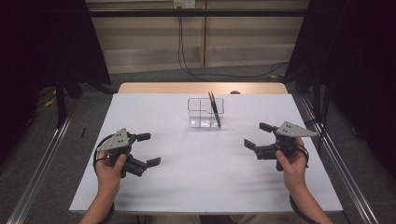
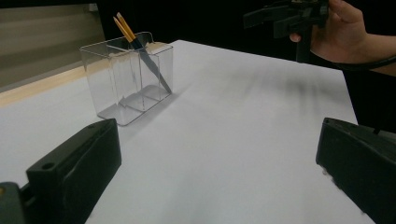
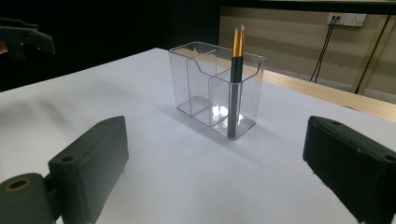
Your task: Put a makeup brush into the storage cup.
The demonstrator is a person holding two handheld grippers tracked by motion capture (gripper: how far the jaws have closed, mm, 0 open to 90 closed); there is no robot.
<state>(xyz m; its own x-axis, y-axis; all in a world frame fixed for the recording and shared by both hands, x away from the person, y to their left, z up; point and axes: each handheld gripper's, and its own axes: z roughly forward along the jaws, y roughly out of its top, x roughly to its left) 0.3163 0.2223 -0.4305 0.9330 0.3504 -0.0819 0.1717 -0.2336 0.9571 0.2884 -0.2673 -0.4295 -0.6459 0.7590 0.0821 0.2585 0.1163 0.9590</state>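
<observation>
On the white table [image 1: 196, 177]: two hand-held grippers, both empty, flank a clear organiser holding two pens.

The clear acrylic organiser [image 1: 205, 113] stands upright at the far centre of the table, divided into compartments. Two dark pens with gold-coloured tips [image 1: 214, 108] lean together in its right-hand compartment, tips upward, rising above the rim. The left gripper [image 1: 148, 149] sits near the left edge, jaws spread wide apart, gripping nothing. The right gripper [image 1: 258, 135] sits near the right edge, jaws likewise spread, gripping nothing. Both point inward toward the organiser, well apart from it and from each other.
</observation>
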